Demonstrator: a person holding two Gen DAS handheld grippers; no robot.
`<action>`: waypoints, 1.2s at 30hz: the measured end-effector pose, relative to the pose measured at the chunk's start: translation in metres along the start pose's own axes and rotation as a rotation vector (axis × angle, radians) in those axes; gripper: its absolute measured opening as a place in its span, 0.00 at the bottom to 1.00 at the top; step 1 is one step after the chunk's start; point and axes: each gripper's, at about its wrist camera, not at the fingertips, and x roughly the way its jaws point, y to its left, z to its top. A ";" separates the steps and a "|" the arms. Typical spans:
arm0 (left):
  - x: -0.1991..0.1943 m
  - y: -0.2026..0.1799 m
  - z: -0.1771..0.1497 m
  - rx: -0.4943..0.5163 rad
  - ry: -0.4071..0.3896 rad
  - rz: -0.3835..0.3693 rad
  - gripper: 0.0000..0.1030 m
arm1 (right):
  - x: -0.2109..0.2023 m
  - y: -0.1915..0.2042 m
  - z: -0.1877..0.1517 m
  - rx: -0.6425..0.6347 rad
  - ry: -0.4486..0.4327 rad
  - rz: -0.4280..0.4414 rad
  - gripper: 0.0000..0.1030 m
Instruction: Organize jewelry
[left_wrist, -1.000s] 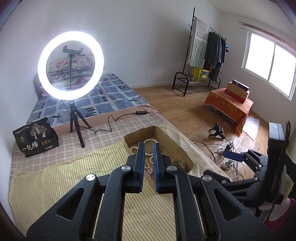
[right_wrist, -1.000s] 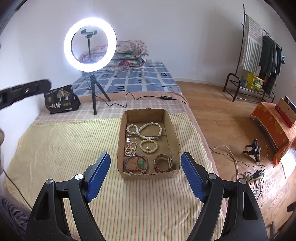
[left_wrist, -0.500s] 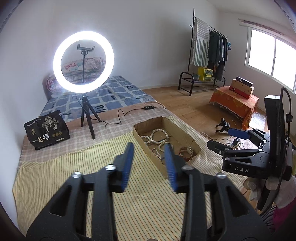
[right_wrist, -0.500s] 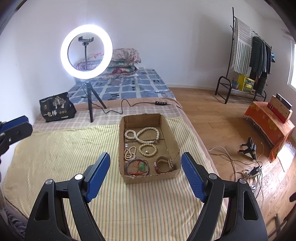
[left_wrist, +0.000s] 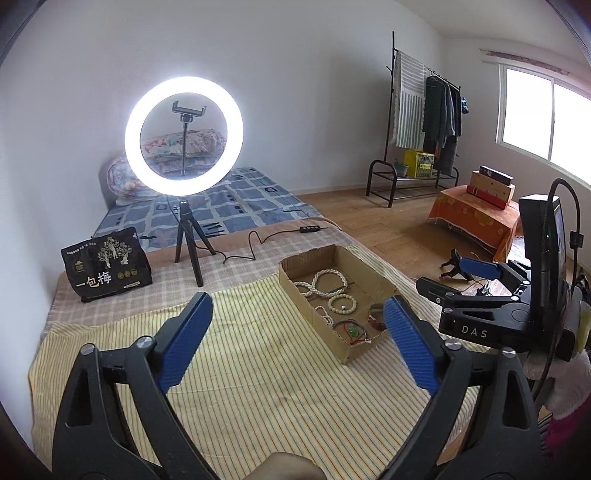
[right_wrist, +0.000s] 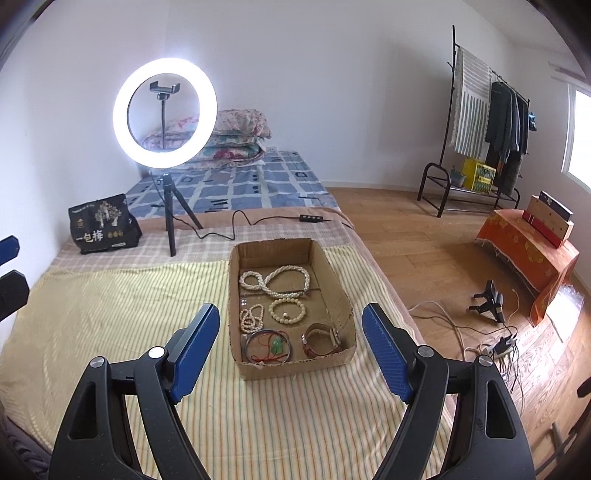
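- Left wrist view: left gripper (left_wrist: 297, 345), jaws just opened wide, nothing held between them; cardboard box (left_wrist: 295, 285) of jewelry is set on the striped bedcover (left_wrist: 258, 398), ahead and to the right; right gripper (left_wrist: 448, 280) is seen beyond it.
- Right wrist view: right gripper (right_wrist: 291, 354), jaws spread wide, empty; cardboard box (right_wrist: 291, 363) lies directly ahead, holding pearl necklace (right_wrist: 275, 282), bead bracelet (right_wrist: 288, 312), red-cord pendant (right_wrist: 269, 345), watch (right_wrist: 321, 339).

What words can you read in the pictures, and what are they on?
"一包梅": in big white letters on the black bag that stands on the bed.
"DAS": in white letters on the black body of the right gripper, seen from the left wrist camera.
The small print on the bag and the boxes by the window is too small to read.
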 end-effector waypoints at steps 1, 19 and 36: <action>-0.001 0.000 0.000 -0.001 -0.006 0.005 0.99 | 0.000 0.000 0.000 0.004 -0.002 -0.001 0.77; 0.006 -0.007 -0.010 0.061 0.024 0.072 1.00 | 0.006 0.005 -0.002 -0.001 -0.003 -0.018 0.78; 0.008 -0.008 -0.013 0.061 0.030 0.064 1.00 | 0.008 0.005 -0.004 0.004 0.000 -0.025 0.78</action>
